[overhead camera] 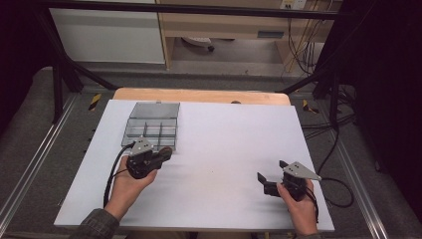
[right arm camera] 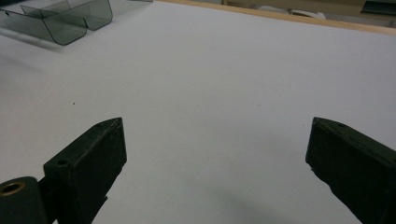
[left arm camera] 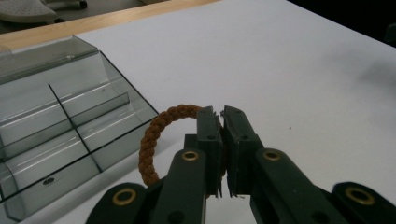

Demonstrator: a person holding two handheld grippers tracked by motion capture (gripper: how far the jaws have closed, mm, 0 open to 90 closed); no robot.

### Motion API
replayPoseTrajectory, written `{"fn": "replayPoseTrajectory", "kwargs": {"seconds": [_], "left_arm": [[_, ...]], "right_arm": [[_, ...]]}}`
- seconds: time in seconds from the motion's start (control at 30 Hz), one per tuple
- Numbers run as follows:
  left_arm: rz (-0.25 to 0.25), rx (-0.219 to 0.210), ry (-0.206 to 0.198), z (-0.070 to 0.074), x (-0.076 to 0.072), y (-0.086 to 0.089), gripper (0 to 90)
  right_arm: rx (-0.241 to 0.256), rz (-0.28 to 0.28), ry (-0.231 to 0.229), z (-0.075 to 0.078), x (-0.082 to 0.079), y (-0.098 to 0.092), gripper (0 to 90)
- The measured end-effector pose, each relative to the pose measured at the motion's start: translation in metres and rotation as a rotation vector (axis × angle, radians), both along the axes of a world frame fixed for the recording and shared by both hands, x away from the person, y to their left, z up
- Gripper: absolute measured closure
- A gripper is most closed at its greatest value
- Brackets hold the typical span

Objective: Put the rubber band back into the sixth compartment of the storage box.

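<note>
Left tongs (left arm camera: 222,140) clenched on a brown braided ring (left arm camera: 159,135), jaws pinching its right side, the loop sticking out to the tongs' left, lifted off the white tabletop (left arm camera: 289,70). In the high view the left tongs (overhead camera: 161,155) sit at the near right corner of a clear divided box (overhead camera: 152,122), ring (overhead camera: 166,151) at the tips. The box (left arm camera: 56,121) lies just left of and beyond the ring, lid hinged open at the far side, compartments bare. Right tongs (right arm camera: 215,154) released, jaws wide apart, hovering over bare tabletop, well apart from the box (right arm camera: 60,18) far off to their left. In the high view the right tongs (overhead camera: 266,180) are held by a hand (overhead camera: 301,206).
</note>
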State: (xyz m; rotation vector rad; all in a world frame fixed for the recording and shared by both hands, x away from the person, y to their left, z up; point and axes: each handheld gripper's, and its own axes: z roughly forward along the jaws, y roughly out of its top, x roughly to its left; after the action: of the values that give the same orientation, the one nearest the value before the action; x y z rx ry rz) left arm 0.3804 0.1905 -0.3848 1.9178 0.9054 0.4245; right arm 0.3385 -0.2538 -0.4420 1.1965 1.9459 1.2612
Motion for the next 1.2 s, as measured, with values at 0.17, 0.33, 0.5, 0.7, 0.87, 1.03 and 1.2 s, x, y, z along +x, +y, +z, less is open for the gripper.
{"fn": "replayPoseTrajectory", "kwargs": {"seconds": [0.17, 0.33, 0.5, 0.7, 0.87, 1.03, 1.2], "left_arm": [[0.002, 0.005, 0.002, 0.005, 0.003, -0.001, 85.4], [-0.023, 0.007, 0.016, 0.006, 0.010, -0.006, 85.4], [-0.021, 0.000, 0.001, 0.010, 0.017, -0.008, 85.4], [-0.003, -0.018, 0.017, 0.012, 0.029, -0.008, 85.4], [-0.002, -0.025, 0.003, 0.016, 0.036, -0.014, 85.4], [0.011, -0.040, -0.009, 0.022, 0.043, -0.016, 85.4], [0.013, -0.033, -0.007, 0.021, 0.049, -0.017, 85.4]], "right_arm": [[-0.015, 0.018, 0.009, -0.002, 0.001, 0.003, 5.5], [-0.018, 0.004, 0.013, -0.002, 0.000, 0.002, 5.1], [-0.017, -0.004, 0.011, -0.002, -0.001, 0.000, 4.9], [-0.020, 0.009, 0.010, -0.002, -0.001, 0.002, 4.8], [-0.022, 0.021, 0.013, -0.002, -0.001, 0.003, 5.0], [-0.022, 0.021, 0.008, -0.002, -0.001, 0.004, 4.9], [-0.023, 0.023, 0.010, -0.002, -0.001, 0.004, 4.8]]}}
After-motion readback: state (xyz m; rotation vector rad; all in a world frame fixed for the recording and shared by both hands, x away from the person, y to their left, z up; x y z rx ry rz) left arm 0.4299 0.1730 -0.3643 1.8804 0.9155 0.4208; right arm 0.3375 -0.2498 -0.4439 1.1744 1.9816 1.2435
